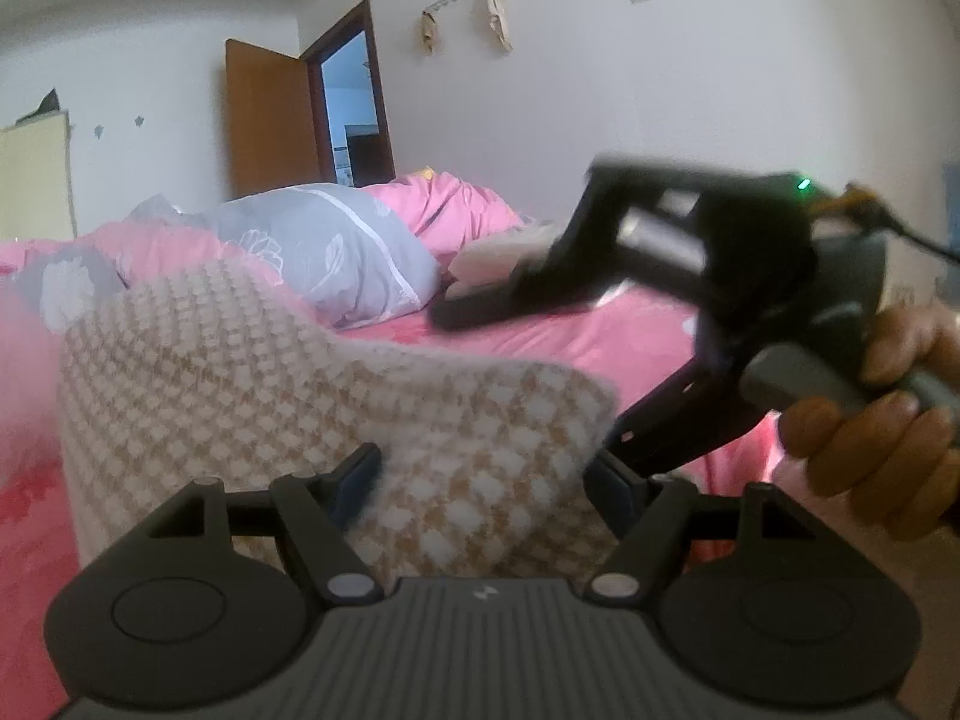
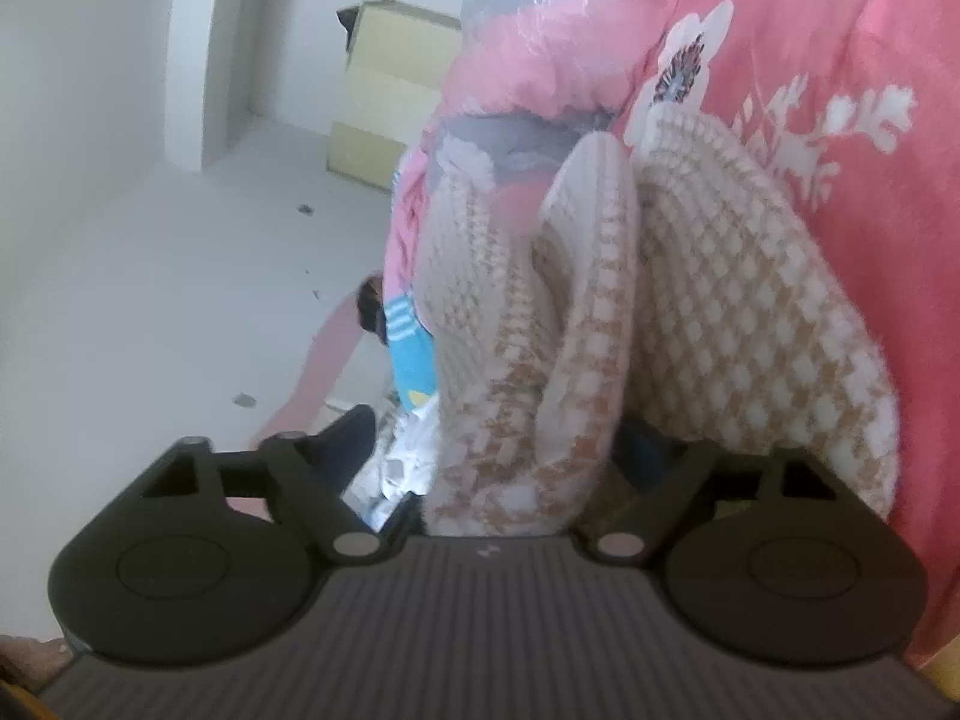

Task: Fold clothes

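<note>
- Garment (image 1: 300, 396): a beige-and-white knit lies bunched on the bed (image 1: 570, 336). Its upper edge rises in a hump at the left of the left wrist view and slopes down to the right.
- Left gripper (image 1: 486, 474): fingers stand apart, one pad (image 1: 360, 480) at the left and one at the right. The knit's near fold lies between them; neither pad is seen pressing it.
- Right gripper (image 2: 498, 450): seen in the right wrist view, rolled hard to one side, so the bed stands as a wall at the right of the frame. Fingers are spread. The left finger (image 2: 348, 438) is clear of the cloth with floor behind it; the right finger is largely hidden behind a fold. Loose folds of the garment (image 2: 600, 312) hang between the fingers; no clamping is visible.
- The same gripper (image 1: 480, 306) appears blurred in the left wrist view, above the bed to the right of the knit, with a hand (image 1: 876, 420) on its handle.
- Bed surface: pink floral quilt (image 2: 840, 180) under and beyond the knit. A grey pillow (image 1: 336, 252) lies just behind the hump, a pink heap further back.
- Open room: bare quilt shows to the right of the knit, beneath the right gripper. The bed's edge drops to pale floor (image 2: 180, 276).
- Surroundings: a door (image 1: 270, 120) stands open at the far wall.
</note>
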The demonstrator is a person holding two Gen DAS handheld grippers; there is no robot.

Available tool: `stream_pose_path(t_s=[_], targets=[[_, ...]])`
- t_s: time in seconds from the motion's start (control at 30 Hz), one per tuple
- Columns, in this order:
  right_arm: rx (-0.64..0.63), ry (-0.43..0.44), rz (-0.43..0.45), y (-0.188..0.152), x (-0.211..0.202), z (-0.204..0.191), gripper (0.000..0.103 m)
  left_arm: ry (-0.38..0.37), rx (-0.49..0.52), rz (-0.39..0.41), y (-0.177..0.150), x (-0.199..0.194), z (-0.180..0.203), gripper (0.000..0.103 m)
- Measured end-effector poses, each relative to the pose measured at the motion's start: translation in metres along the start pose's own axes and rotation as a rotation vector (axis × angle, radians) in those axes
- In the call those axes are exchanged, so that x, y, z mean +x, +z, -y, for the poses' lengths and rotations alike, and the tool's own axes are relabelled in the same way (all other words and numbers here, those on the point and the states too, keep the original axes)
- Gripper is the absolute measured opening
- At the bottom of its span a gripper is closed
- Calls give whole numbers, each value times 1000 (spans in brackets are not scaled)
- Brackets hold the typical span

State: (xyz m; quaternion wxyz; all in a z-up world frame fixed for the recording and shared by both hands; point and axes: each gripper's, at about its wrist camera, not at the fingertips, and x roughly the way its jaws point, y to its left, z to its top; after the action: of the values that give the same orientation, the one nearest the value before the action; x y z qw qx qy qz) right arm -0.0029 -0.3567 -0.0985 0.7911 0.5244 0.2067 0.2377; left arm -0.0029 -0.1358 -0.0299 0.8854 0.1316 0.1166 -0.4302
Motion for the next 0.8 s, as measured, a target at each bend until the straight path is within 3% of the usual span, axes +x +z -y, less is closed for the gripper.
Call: stream_pose_path(t_s=[0.23, 0.37, 0.47, 0.57, 0.63, 0.7, 0.8], targets=[[-48, -117, -53, -12, 17, -4, 26, -60, -160, 20, -3, -38, -16, 70], [-76, -162, -39, -17, 15, -4, 22, -32, -192, 105, 5, -69, -29, 70], [-90, -180, -35, -18, 18, -3, 22, 83, -208, 147, 9, -82, -45, 70], [-92, -185, -29, -19, 20, -1, 21, 246, -252, 123, 10, -82, -68, 71], [-89, -182, -29, -21, 18, 0, 21, 315, -371, 71, 7, -75, -93, 69], [-89, -177, -32, -20, 18, 1, 22, 307, -526, 18, 0, -68, -122, 69], [-86, -159, -34, -20, 19, 4, 22, 277, -576, -58, -7, -51, -135, 69]])
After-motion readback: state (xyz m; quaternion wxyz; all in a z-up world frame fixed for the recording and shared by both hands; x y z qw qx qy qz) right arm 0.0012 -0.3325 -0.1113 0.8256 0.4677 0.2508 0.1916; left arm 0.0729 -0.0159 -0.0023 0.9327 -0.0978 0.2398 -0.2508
